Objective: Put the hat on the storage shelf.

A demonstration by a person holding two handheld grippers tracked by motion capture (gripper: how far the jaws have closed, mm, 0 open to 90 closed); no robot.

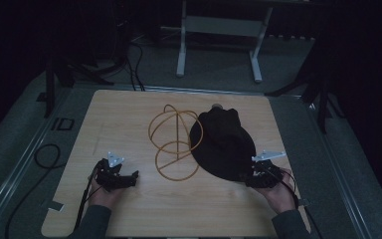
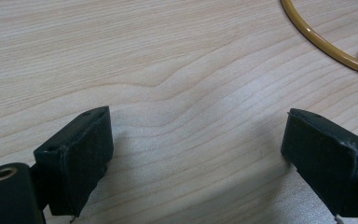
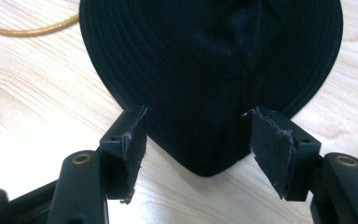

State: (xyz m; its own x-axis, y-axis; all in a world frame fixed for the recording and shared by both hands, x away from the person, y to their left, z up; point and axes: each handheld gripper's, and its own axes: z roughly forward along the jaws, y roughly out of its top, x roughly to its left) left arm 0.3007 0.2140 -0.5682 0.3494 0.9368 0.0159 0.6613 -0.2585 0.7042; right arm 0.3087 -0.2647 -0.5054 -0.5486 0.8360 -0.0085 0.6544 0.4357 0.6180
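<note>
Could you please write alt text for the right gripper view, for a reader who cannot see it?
A black fabric hat lies on a light wooden table, its stitched brim's edge between the right gripper's open black jaws. A curved piece of tan wire crosses the upper left corner.

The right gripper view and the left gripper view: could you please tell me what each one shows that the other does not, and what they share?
The right gripper view has the black hat, its folded brim tip lying between the right gripper's open jaws, not pinched. The left gripper view has the left gripper, jaws wide open over bare wood with nothing between them. Both show the wooden table and a piece of the yellow wire frame, which lies off to the side in each, untouched.
</note>
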